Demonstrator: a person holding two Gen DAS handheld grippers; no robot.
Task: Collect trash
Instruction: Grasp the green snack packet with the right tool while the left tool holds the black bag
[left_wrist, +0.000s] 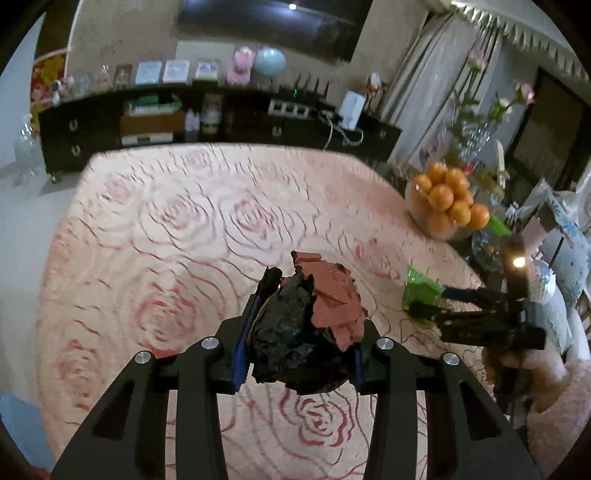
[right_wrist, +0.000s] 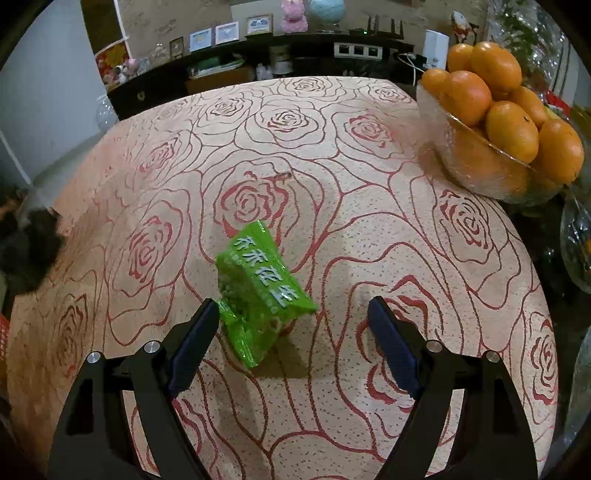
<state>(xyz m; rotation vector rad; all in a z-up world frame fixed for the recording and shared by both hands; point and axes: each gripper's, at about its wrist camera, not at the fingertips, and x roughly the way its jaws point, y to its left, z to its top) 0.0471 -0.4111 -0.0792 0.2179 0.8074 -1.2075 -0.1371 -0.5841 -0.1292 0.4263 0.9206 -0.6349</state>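
- Crumpled black-and-red paper wad sat clamped in the left gripper, off the rose tablecloth, evidently for carrying away.
- Green snack wrapper lay between the right gripper's spread jaws, ungrasped, likely next.

Table w/ a cream rose-print cloth. Glass bowl of oranges at the right edge. Behind it a dark sideboard w/ framed pics, pink plush, pale globe. Curtains on the right.
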